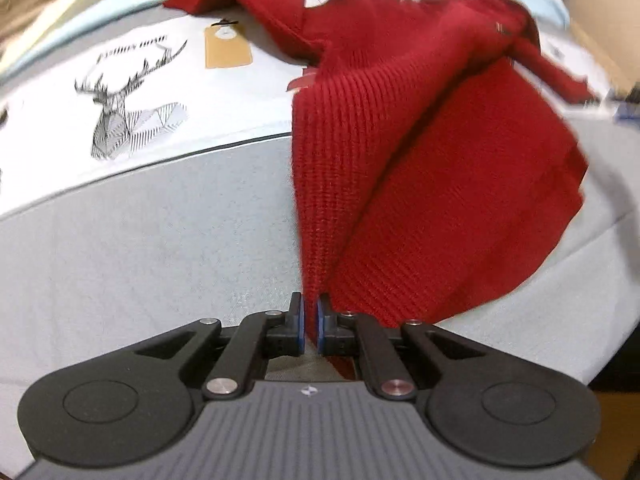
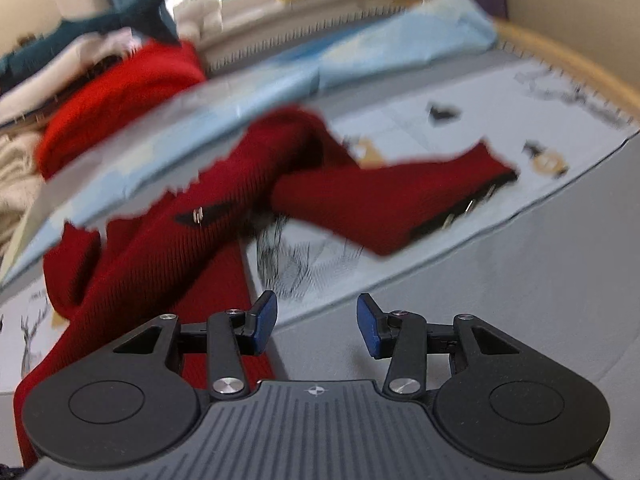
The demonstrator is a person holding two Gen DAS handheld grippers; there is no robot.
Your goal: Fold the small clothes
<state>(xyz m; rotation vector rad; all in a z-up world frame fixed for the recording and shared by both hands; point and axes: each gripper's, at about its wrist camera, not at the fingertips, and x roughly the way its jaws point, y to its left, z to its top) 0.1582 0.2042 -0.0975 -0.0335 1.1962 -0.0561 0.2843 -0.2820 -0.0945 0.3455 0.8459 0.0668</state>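
A small red knit sweater (image 1: pixel 420 140) hangs stretched and lifted over a grey bed surface (image 1: pixel 140 240). My left gripper (image 1: pixel 310 322) is shut on the sweater's lower edge, with the knit rising up and to the right from the pads. A brown paper tag (image 1: pixel 226 46) lies beside the far sleeve. In the right wrist view the same sweater (image 2: pixel 168 240) drapes to the left, one sleeve (image 2: pixel 400 200) reaching out to the right. My right gripper (image 2: pixel 316 320) is open and empty, just right of the sweater's hem, above the grey surface.
A white cloth with a deer print (image 1: pixel 128 112) lies under the sweater. A light blue sheet (image 2: pixel 320 60) runs across the back. Beige bedding (image 2: pixel 16 176) and a dark blue-green plush toy (image 2: pixel 120 20) sit at the far left. A wooden rim (image 2: pixel 560 56) bounds the right.
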